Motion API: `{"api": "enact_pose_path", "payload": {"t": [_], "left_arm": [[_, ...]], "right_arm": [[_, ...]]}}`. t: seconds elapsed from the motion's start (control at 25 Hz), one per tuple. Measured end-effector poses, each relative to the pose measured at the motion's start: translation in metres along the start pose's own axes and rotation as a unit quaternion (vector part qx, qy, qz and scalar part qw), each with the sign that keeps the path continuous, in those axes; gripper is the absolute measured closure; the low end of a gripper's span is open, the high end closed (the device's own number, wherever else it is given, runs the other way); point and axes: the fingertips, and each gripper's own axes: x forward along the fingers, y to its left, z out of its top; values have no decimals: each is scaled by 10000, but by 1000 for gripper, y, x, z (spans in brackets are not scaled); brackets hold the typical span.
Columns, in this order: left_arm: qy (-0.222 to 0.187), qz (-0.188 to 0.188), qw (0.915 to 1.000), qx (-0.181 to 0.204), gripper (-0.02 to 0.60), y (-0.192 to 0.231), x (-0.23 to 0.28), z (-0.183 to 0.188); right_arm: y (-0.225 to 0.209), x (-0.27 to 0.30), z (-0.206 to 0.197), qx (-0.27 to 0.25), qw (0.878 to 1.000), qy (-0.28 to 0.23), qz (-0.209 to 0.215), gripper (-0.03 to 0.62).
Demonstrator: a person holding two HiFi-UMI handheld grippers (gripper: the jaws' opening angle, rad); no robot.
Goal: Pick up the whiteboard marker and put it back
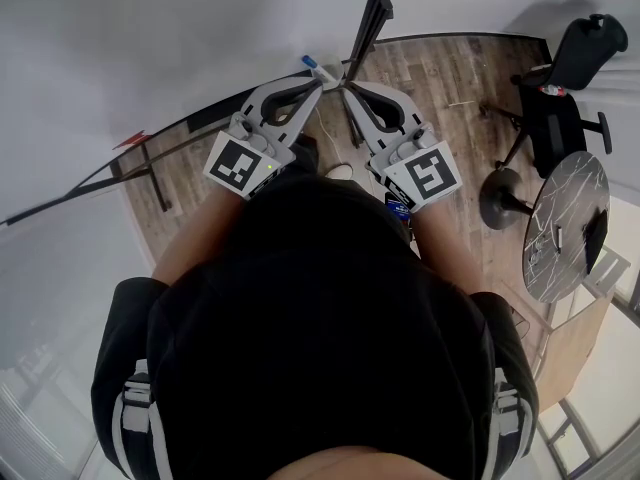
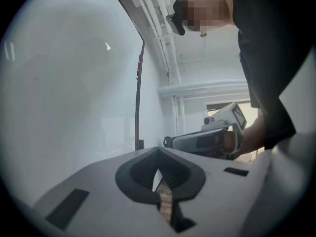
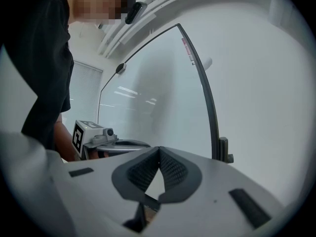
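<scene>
A small white marker with a blue cap [image 1: 310,65] lies at the foot of the whiteboard [image 1: 150,38], just beyond my left gripper's tips. Both grippers point level at the board, side by side and close together. My left gripper [image 1: 318,84] [image 2: 158,150] is shut, its jaws meeting at the tip with nothing between them. My right gripper [image 1: 345,87] [image 3: 159,148] is shut too and holds nothing. The marker shows in neither gripper view; there I see only the white board surface [image 3: 158,93] and its dark frame edge [image 2: 138,98].
A black pole [image 1: 370,18] rises just beyond the right gripper. The board's stand leg [image 1: 150,173] crosses the wood floor [image 1: 440,78] at the left. A black office chair [image 1: 575,68] and a round marble-top table [image 1: 565,223] stand to the right.
</scene>
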Motion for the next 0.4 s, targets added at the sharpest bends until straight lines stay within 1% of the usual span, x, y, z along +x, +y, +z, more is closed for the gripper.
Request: {"api": "enact_pose_path", "payload": {"t": [0.24,0.4], "left_arm": [[109,57,9999,-25,578,-2,0,-1],[54,11,10000,-33,578,-4,1,-2]], "right_arm": [[0,-4,-2,19,10000,23,-3,594],[0,-6,-4,72,10000,15,-38,594]]}}
